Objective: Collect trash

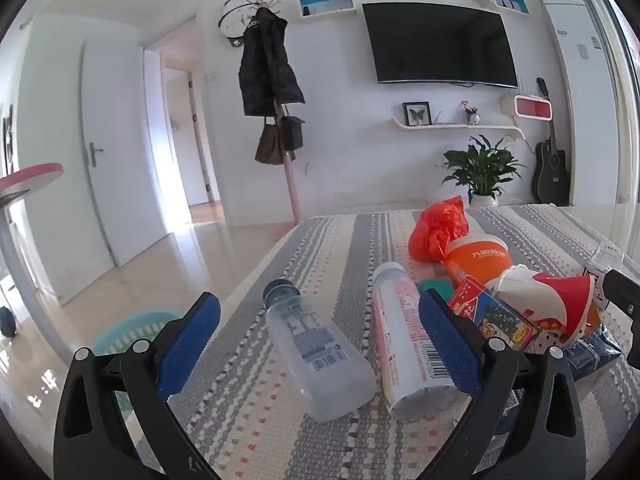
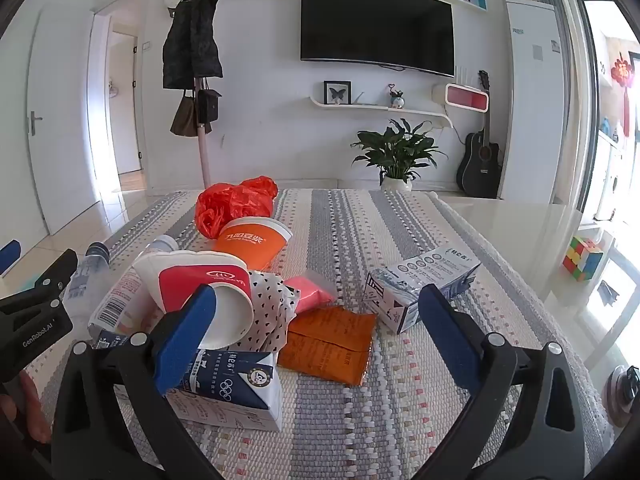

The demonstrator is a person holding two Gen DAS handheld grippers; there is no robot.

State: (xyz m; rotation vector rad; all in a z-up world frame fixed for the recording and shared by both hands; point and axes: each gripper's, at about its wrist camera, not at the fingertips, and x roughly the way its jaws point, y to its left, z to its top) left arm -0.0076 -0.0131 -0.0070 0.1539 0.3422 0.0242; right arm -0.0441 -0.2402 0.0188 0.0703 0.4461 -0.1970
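Trash lies heaped on a table with a striped woven cloth (image 1: 320, 248). My left gripper (image 1: 320, 340) is open just above it; a clear plastic bottle (image 1: 316, 344) and a white-and-pink bottle (image 1: 408, 340) lie on their sides between its blue pads, untouched. Further right are an orange cup (image 1: 478, 258), a red plastic bag (image 1: 438, 232), a red-and-white paper cup (image 1: 540, 304) and a card box (image 1: 492, 316). My right gripper (image 2: 316, 336) is open over an orange packet (image 2: 332, 344), with a blue-and-white milk carton (image 2: 228, 392) by its left pad and a second carton (image 2: 420, 284) by its right.
A teal basket (image 1: 132, 332) stands on the floor left of the table. A Rubik's cube (image 2: 582, 258) sits on a white surface at the right. Beyond the table are a coat stand (image 1: 272, 80), a potted plant (image 1: 482, 172), a guitar (image 1: 552, 168) and a wall television.
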